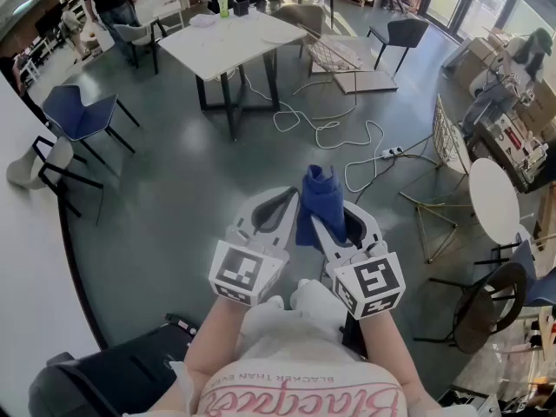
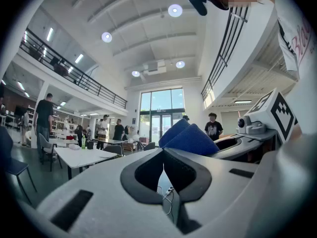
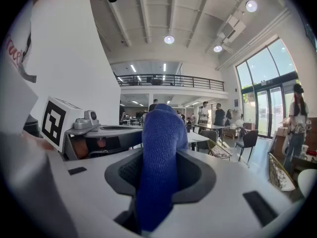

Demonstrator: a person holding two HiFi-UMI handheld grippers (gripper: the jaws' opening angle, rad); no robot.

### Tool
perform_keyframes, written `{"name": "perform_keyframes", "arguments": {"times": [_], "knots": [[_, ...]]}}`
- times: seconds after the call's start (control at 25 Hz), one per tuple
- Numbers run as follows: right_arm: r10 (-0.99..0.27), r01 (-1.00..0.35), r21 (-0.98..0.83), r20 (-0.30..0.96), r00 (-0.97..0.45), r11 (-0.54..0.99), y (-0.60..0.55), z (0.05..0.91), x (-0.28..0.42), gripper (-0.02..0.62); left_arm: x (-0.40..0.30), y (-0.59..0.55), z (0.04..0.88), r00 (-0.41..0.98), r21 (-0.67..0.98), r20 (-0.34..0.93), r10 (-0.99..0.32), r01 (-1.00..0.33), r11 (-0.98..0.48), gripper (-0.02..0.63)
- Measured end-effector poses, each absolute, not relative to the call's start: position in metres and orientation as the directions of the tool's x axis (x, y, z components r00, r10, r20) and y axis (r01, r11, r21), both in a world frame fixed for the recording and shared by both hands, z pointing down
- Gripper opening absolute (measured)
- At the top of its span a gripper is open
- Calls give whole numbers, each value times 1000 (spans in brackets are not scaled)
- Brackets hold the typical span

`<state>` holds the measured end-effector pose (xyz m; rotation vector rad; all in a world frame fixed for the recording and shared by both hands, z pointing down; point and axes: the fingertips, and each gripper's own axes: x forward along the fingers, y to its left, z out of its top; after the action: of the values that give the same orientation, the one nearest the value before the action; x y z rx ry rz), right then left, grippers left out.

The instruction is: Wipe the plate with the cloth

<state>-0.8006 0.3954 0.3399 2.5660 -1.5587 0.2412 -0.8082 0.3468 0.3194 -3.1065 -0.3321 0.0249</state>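
Up front, your right gripper (image 1: 333, 222) pinches the blue cloth (image 1: 320, 200), which stands upright. Just left of it, your left gripper (image 1: 276, 211) is closed on nothing. No plate is in view, so wiping probably hasn't started; you'd need to find one first.

Wearer: white tee (image 1: 300, 367), pink script lettering across front, line of small black print beside it. Black head cam (image 2: 199, 0) on dark mount.

L gripper (image 1: 282, 200) & R gripper (image 1: 340, 220): same build. Pale grey-white moulded shells, dark grey lining round inner jaw faces, dark rectangular slots (image 2: 72, 209) on shell tops.

Each has a white marker cube, L cube (image 1: 246, 270), R cube (image 1: 371, 285), w/ black square-pattern markers. Small grey cam unit (image 2: 251, 125) sits beside R cube.
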Motion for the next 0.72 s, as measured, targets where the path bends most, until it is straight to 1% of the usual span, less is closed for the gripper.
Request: {"name": "perform_keyframes", "arguments": {"times": [0.36,0.56,0.72], "knots": [[-865,-881,9,186,466,-473,393,343,-801,132,-819,336,329,984,-8,-8,175,175,-984,4],[-883,-899,-9,190,429,-439,373,345,-804,132,-820,313,332,990,20,2,141,141,-990,3],[-892,-906,-23,185,412,-423,353,347,-790,132,-805,295,332,991,22,8,131,131,-991,5]]}}
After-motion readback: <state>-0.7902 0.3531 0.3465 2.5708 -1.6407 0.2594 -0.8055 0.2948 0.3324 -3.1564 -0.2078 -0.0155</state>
